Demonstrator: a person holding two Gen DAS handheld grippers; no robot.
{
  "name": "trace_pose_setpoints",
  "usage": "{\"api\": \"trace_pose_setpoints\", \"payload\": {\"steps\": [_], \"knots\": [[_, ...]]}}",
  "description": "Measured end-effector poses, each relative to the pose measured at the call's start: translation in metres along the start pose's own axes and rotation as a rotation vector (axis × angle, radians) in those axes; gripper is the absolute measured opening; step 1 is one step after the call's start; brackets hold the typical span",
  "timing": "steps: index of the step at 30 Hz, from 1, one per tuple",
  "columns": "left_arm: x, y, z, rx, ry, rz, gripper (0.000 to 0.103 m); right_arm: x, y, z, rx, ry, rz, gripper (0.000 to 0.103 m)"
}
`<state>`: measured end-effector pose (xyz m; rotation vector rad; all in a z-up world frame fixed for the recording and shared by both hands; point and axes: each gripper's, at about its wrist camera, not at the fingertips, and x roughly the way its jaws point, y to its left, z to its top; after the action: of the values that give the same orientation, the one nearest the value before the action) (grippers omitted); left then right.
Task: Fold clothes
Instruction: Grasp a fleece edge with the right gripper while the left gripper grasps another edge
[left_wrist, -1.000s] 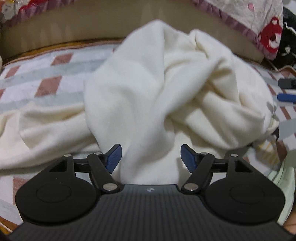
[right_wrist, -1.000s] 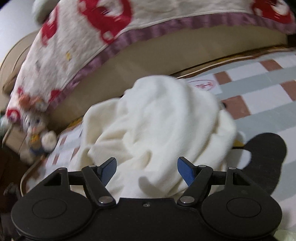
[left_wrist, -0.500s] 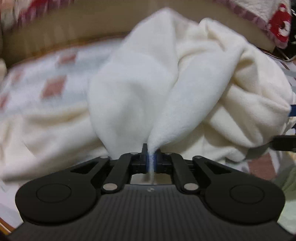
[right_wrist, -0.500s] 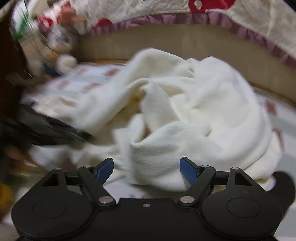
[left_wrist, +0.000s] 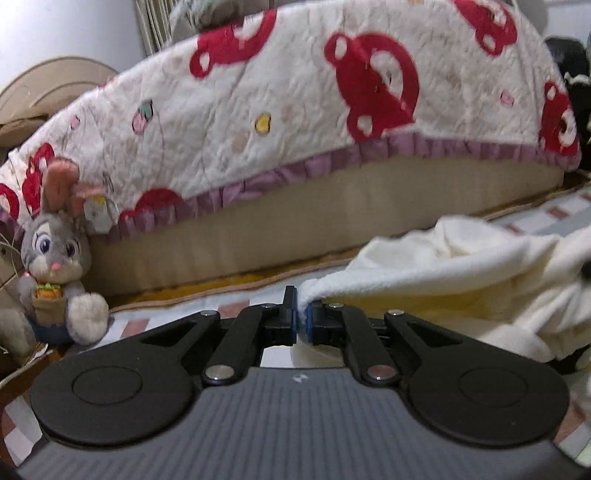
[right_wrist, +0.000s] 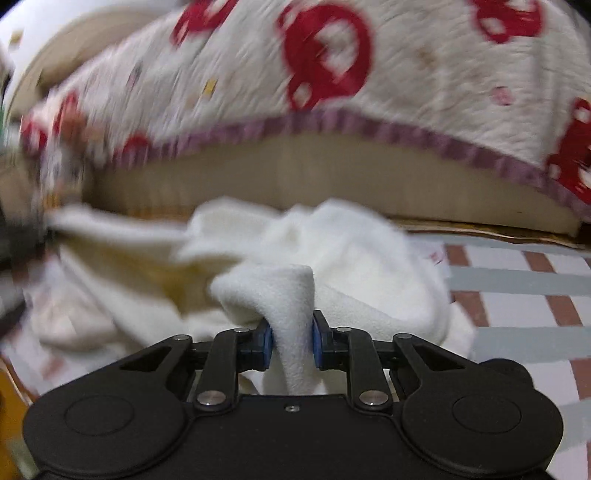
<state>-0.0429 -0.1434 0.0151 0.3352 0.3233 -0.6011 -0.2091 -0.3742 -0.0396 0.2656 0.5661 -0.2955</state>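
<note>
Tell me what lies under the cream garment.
Under the cream garment lies a checked bedcover with brown and grey blocks, bare to its right. The part beneath the heap is covered. Both the left gripper and right gripper pinch folds of it.

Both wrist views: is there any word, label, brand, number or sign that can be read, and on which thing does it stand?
No text can be read in either view.
Quilt: only red bear shapes and small pictures, no letters.
Left gripper: a small pale mark on its body, too small to read.
Plush rabbit: a tag by its ear, nothing readable.
Cream garment: no label visible.
</note>
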Motion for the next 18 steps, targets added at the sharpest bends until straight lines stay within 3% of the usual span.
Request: {"api": "trace_pose_setpoints", "payload": {"steps": [3,9,12,16,18], "knots": [[-0.021,0.006,0.010,-0.060,-0.022,-0.083,0.005,-0.031,-0.018,0.014,0.087,-0.037,-0.028,0.022],[-0.031,-0.006,0.016,-0.111,0.023,-0.218,0.004,-0.062,-0.044,0.028,0.146,-0.052,-0.092,0.021],[-0.030,0.008,0.020,-0.190,0.031,-0.226,0.004,-0.070,-0.059,0.029,0.194,-0.039,-0.080,0.021],[-0.026,0.028,0.022,-0.268,0.039,-0.183,0.004,-0.077,-0.076,0.025,0.227,-0.021,-0.080,0.021],[-0.014,0.040,0.013,-0.352,0.100,-0.171,0.004,-0.066,-0.080,0.015,0.183,-0.010,-0.189,0.021]]}}
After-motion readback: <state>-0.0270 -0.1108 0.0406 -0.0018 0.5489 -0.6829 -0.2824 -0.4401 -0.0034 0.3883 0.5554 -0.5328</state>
